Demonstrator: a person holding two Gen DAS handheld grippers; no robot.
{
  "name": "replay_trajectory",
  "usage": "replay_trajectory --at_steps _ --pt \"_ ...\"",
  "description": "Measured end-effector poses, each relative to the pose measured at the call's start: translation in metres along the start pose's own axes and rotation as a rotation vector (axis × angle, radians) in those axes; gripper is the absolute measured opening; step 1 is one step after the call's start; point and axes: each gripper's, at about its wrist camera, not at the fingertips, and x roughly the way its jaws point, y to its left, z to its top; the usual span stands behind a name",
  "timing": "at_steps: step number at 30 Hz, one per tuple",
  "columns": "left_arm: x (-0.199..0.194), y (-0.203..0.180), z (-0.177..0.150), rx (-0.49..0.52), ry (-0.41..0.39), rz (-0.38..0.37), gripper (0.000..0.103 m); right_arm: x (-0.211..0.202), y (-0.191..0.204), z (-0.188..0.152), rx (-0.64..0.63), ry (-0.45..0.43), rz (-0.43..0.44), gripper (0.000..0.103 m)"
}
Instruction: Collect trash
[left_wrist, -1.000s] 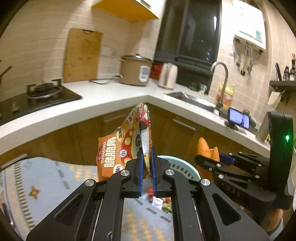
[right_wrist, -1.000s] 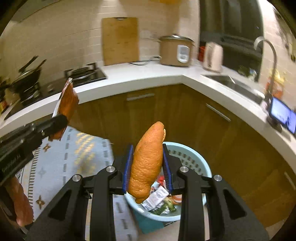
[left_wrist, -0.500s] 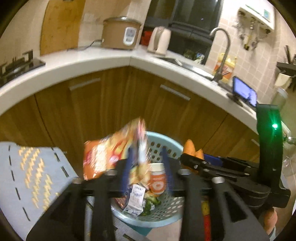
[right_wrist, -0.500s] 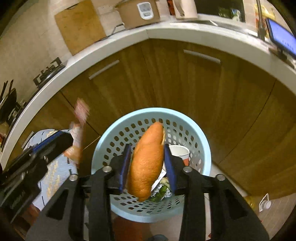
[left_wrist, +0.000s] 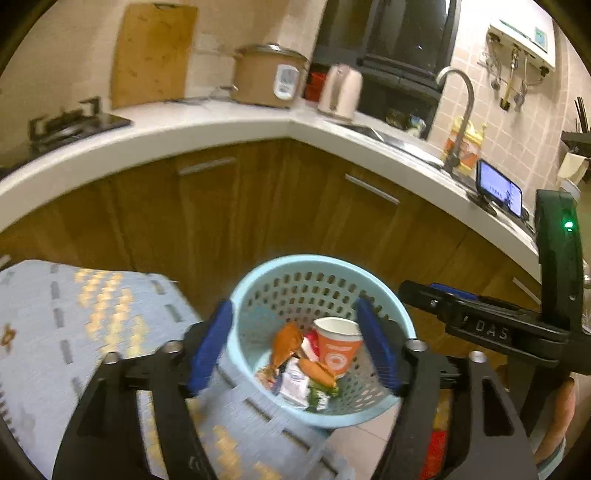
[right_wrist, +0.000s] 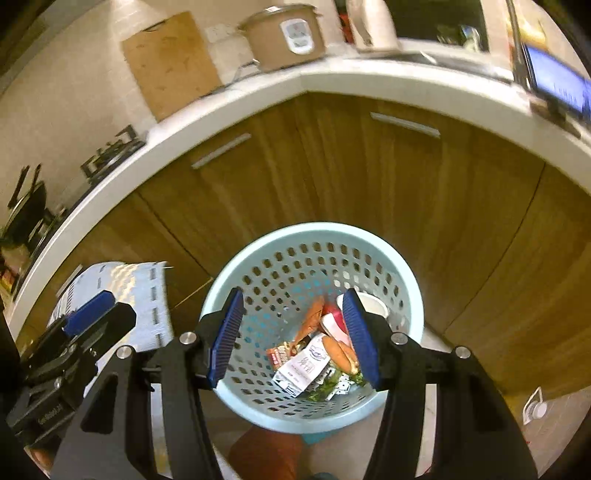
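With both drops done, your left tool (left_wrist: 295, 347) and right tool (right_wrist: 293, 332), jaws just opened and empty, hang over the basket (right_wrist: 402, 273); next seek trash beyond the rug (left_wrist: 74, 314) at nine o'clock.

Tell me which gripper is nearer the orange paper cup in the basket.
Hard to call; right, by a slight margin. The right gripper hangs open over the basket, the orange paper cup beside its right finger. The left gripper, also open, frames the cup from the basket's near side.

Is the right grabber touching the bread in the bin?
Apart. The right wrist view shows the right gripper open above the basket, with the bread lying down inside among the trash.
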Motion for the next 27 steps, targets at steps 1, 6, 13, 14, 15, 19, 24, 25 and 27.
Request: replay_trajectory --at_steps 1,6,13,14,15,19,24,25,27 --pt "-0.009 0.002 -0.002 -0.006 -0.02 0.02 0.084 -0.005 0.007 -0.001 -0.018 -0.012 0.004 0.052" --pt "-0.073 0.016 -0.018 -0.061 -0.16 0.151 0.093 -0.037 0.051 -0.014 -0.132 -0.125 -0.03 0.052" --pt "-0.139 0.023 -0.043 -0.07 -0.265 0.34 0.095 -0.076 0.095 -0.038 -0.224 -0.258 -0.036 0.052" --pt "-0.146 0.024 -0.047 -0.071 -0.272 0.367 0.095 -0.08 0.1 -0.042 -0.229 -0.267 -0.025 0.052" --pt "-0.152 0.027 -0.053 -0.07 -0.28 0.401 0.095 -0.082 0.104 -0.044 -0.233 -0.274 -0.021 0.052" --pt "-0.162 0.035 -0.072 -0.054 -0.281 0.482 0.095 -0.09 0.122 -0.061 -0.273 -0.292 -0.035 0.052" --pt "-0.162 0.047 -0.093 -0.073 -0.266 0.549 0.095 -0.088 0.137 -0.077 -0.307 -0.266 -0.025 0.052" --pt "-0.163 0.05 -0.096 -0.078 -0.263 0.553 0.095 -0.086 0.142 -0.08 -0.313 -0.263 -0.024 0.052" --pt "-0.161 0.053 -0.099 -0.073 -0.272 0.575 0.095 -0.084 0.147 -0.084 -0.319 -0.26 -0.021 0.052"
